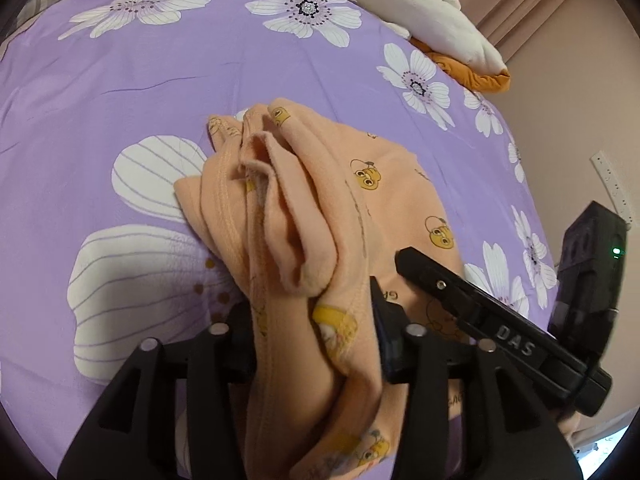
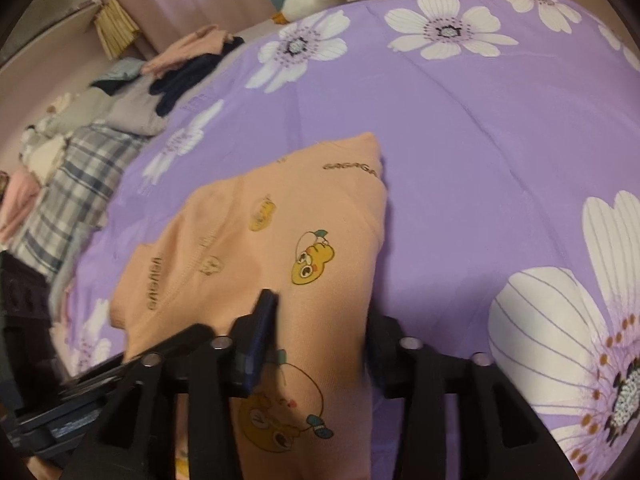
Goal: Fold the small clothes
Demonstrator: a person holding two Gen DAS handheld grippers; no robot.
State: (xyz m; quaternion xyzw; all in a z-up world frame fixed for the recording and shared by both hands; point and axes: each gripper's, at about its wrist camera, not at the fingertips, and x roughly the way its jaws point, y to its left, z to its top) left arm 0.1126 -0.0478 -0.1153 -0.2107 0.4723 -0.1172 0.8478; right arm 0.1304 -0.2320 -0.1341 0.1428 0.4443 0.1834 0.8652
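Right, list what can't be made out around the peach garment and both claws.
- Left wrist view: the left claw has its fingertips buried under bunched folds of the peach garment, so the grip is unclear.
- Right wrist view: the right claw is motion-blurred; contact with the garment is unreadable.
- Both views: the garment's near end is cut off by the bottom edge.

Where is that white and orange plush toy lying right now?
The plush toy lies at the far edge of the purple flowered bedspread, top right in the left wrist view, well beyond the peach garment.
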